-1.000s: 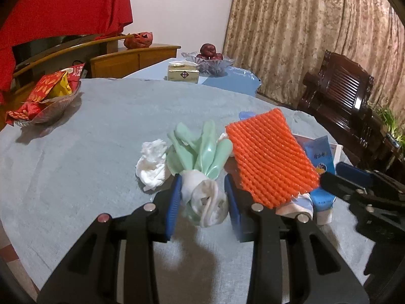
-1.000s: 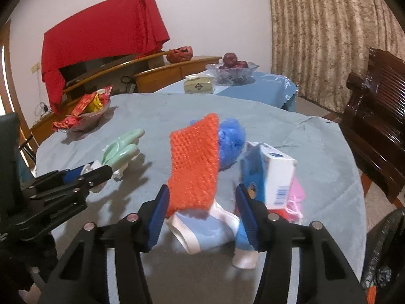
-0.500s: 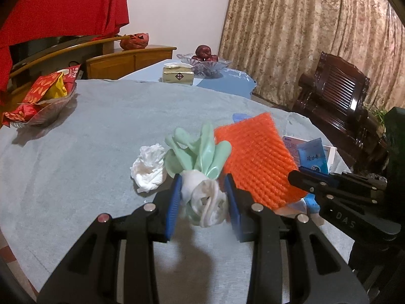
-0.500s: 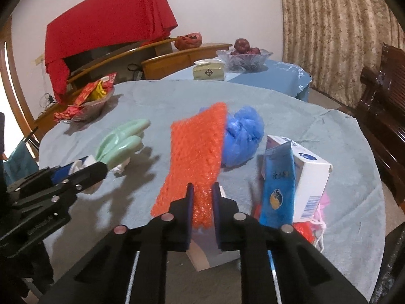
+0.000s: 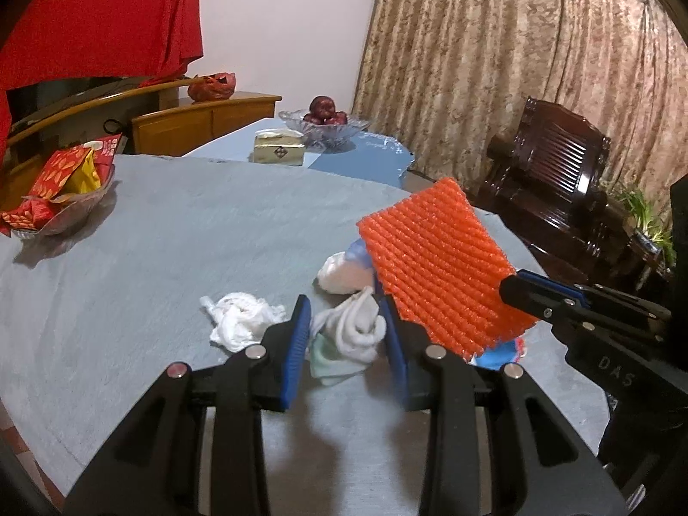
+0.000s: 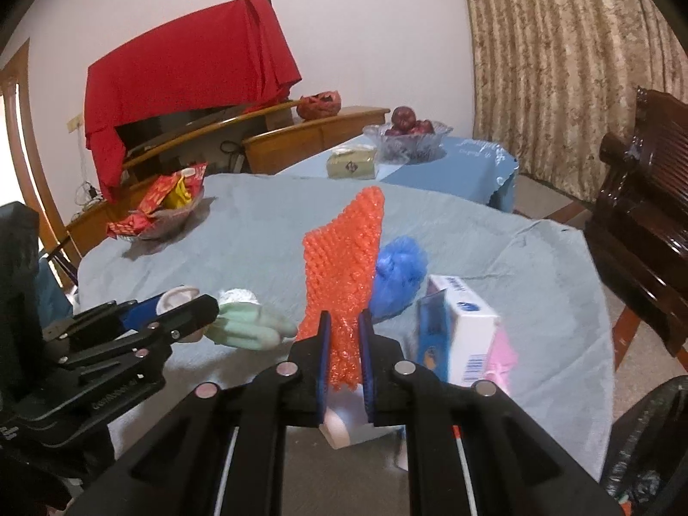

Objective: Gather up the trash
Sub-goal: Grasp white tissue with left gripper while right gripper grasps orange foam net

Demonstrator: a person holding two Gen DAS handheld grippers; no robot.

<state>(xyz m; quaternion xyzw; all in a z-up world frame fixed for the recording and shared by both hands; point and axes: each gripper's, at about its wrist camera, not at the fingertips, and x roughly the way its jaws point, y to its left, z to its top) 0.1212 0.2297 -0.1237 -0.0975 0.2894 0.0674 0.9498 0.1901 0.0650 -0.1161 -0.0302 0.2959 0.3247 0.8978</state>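
**A:** Both bits of trash have come up off the grey tablecloth since a second ago. See the orange foam net? It lay flat across the pile; now it stands on edge above it.

**B:** Because the right gripper closed on it. Its jaws stood wide around the net's near end, and now they are nearly together, pinching that end.

**A:** Why hold it by an end?

**B:** My guess: the net is light and stiff enough to hang clear, so nothing else drags along.

**A:** And the left gripper?

**B:** About a third open, its blue pads pressed on the rolled white cuff of the green glove. From the right wrist view the fingers of the glove stick out past it, off the cloth.

**A:** What stays down?

**B:** A crumpled tissue, a blue bag and a small white box, all close together.

**A:** So where next?

**B:** Probably the black bag at the lower right edge.
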